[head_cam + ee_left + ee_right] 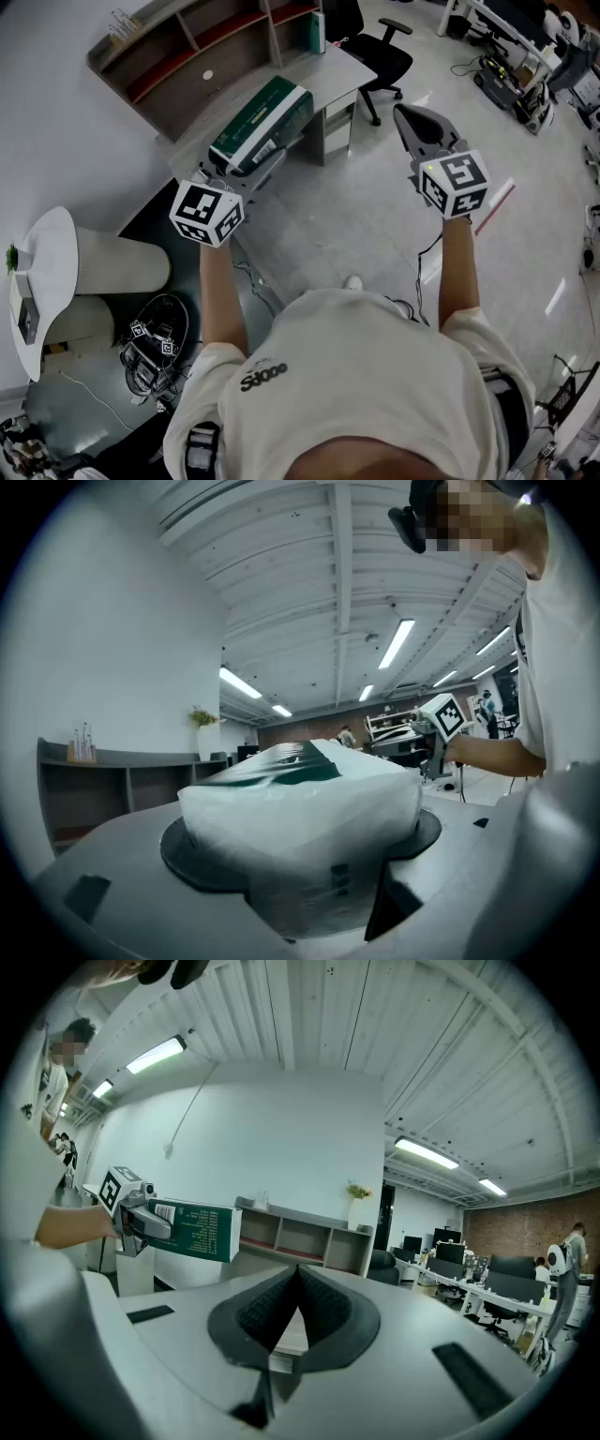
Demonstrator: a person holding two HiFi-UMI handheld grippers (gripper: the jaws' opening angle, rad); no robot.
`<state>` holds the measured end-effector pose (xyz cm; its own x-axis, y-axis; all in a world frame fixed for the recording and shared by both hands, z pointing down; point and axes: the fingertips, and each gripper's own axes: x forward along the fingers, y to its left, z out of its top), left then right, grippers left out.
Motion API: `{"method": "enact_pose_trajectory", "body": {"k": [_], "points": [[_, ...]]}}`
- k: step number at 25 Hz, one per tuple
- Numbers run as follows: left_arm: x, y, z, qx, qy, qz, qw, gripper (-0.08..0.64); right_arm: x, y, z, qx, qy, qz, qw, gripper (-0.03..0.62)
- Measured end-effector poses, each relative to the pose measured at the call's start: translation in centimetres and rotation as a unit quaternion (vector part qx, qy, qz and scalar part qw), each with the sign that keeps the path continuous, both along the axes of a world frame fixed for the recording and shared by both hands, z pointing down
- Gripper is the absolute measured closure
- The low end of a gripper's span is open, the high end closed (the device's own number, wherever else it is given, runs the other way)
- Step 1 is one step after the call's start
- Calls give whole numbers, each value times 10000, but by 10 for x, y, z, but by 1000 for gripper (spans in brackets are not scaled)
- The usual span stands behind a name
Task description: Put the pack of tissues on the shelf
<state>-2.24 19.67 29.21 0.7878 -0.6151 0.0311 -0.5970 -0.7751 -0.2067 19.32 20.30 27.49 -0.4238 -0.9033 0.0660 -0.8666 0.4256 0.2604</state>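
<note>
The pack of tissues [262,127], a green and white wrapped block, hangs in the air over a grey desk [328,75]. My left gripper [248,159] is shut on it; in the left gripper view the pack [300,789] fills the gap between the wide-set jaws of the left gripper [300,850]. The wooden shelf [206,42] stands against the wall beyond the desk, with open compartments. My right gripper [405,117] is held out to the right over the floor, shut and empty. In the right gripper view its jaws meet [298,1283], and the pack [192,1230] shows at the left before the shelf [300,1237].
A black office chair [380,52] stands right of the desk. A white ribbed cylinder [122,262] and a white round top [47,281] are at my left. Cables and spare gear [155,352] lie on the floor by my feet. More desks [511,56] line the far right.
</note>
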Motion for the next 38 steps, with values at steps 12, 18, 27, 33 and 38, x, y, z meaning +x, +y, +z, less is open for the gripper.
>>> {"method": "enact_pose_trajectory", "body": {"k": [12, 18, 27, 33, 38], "points": [[20, -7, 7, -91, -103, -103, 9999, 152, 13, -10, 5, 24, 11, -118, 9999, 592], [34, -19, 21, -356, -128, -448, 9983, 152, 36, -26, 12, -165, -503, -222, 9984, 592], [75, -33, 39, -580, -47, -777, 9953, 152, 68, -45, 34, -382, -540, -722, 9952, 592], [80, -58, 49, -669, -70, -879, 9939, 152, 83, -74, 36, -308, -710, -659, 9948, 592], [65, -98, 48, -600, 38, -855, 9945, 152, 74, -111, 39, -377, -789, -558, 9946, 592]]}}
